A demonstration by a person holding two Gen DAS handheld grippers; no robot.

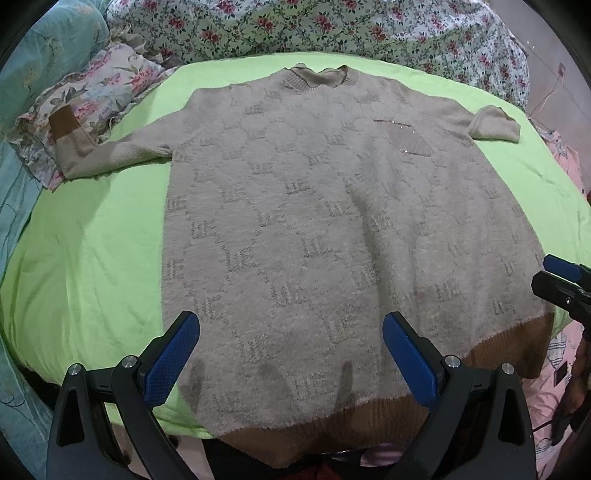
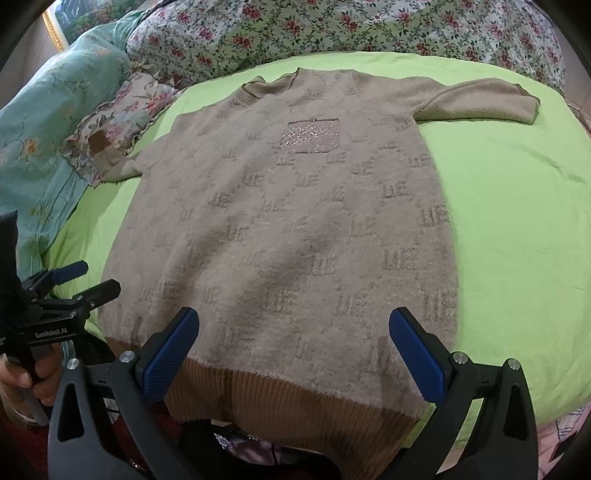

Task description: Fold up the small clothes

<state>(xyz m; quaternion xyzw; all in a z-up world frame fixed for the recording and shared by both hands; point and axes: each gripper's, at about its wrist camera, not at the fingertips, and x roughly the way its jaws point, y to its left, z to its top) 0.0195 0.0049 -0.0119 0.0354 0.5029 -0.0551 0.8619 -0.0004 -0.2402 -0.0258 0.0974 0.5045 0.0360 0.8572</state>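
Nearest: both grippers hover over the hem end of the sweater, tilted down at it. Left gripper [image 1: 291,354] has its jaws spread wide, nothing between the blue textured pads [image 1: 171,363], fabric below them and not pinched. Right gripper [image 2: 293,350] likewise gapes wide, holding nothing, above the brown ribbed hem band [image 2: 295,398]. A hand [image 2: 26,376] grips the left tool's handle at the lower left of the right wrist view.

Sweater [image 1: 332,229]: beige, fuzzy knit, repeating darker letter motif in a diamond grid. Lies flat and face up on the lime-green sheet [image 1: 85,266], hem toward the grippers, hanging slightly over the near edge of the sheet. Body mostly smooth with shallow ripples.

Room to move: broad bare green sheet on both sides of the body, wider on the sweater's right-hand flank in the right wrist view.

Mid-distance: small chest pocket [image 2: 312,136], sparkly, squarish.

Farther: one sleeve [image 1: 110,151] stretches out sideways, its brown cuff [image 1: 64,122] lying on a ruffled floral pillow [image 1: 103,92]. The other sleeve [image 2: 480,101] is folded back on itself, short and lumpy, near the sheet's far corner. Ribbed round collar [image 1: 317,79] at the far end.

Beyond: floral quilt [image 1: 332,29] bunched along the back, teal bedding [image 2: 55,122] to the left.
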